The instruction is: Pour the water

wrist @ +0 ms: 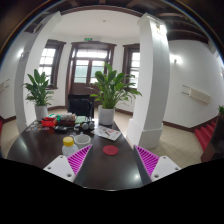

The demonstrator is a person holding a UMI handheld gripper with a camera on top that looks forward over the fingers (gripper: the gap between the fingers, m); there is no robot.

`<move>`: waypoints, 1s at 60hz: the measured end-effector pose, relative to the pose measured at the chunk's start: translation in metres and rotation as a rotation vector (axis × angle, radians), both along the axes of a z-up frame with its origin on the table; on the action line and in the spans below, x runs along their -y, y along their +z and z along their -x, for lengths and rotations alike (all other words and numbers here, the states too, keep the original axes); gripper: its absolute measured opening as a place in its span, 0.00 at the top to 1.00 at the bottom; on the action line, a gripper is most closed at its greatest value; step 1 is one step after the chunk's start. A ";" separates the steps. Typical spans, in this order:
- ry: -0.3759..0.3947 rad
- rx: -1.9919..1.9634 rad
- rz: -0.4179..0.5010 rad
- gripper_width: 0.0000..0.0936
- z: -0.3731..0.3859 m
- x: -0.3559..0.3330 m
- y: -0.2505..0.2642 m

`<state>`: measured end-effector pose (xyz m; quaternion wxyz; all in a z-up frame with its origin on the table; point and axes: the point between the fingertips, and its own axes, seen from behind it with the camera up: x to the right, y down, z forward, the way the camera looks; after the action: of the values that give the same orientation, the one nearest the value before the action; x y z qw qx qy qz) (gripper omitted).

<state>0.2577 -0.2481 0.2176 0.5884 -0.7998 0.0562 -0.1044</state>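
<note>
in the gripper view, the tool (110, 160) is hovering above a dark round desk (40, 148), its two fingers spread wide apart with nothing pinched between them; the left finger's magenta pad (79, 158) and the right finger's magenta pad (147, 160) are showing with a broad gap between them. a small flat red object (110, 150) is lying on the desk in that gap, touching neither finger. just ahead of the left finger a yellow cup-like thing (68, 141) is sitting on the desk, with a small green item (83, 139) beside it. farther along, beyond the fingers, a cluster of tableware is crowding the far side of the desk: a red item (49, 122) at the left and what is looking like a dark kettle or pot (66, 124) near the middle, though which vessel is holding water i cannot tell. some white papers (108, 132) are lying on the desk to the right of that cluster. a large potted plant in a white pot (108, 98) is standing behind the desk, and another potted plant (39, 95) is standing farther left near a window. a white pillar (156, 85) is rising at the right, and windows with dark frames (92, 68) are lining the back wall.
</note>
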 end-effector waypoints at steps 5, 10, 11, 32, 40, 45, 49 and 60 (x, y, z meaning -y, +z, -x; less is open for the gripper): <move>-0.015 -0.029 0.004 0.13 0.002 0.005 -0.017; 0.008 -0.082 0.000 0.14 0.018 0.007 -0.053; 0.017 -0.094 0.003 0.14 0.023 0.008 -0.062; 0.206 -0.161 0.047 0.13 0.138 -0.049 -0.143; 0.211 -0.172 -0.002 0.13 0.148 -0.088 -0.139; 0.221 -0.181 -0.029 0.14 0.152 -0.110 -0.134; 0.225 -0.176 -0.031 0.14 0.153 -0.124 -0.135; 0.180 -0.095 0.000 0.37 0.140 -0.142 -0.150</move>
<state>0.1179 -0.1063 0.0674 0.5921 -0.8057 0.0119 -0.0133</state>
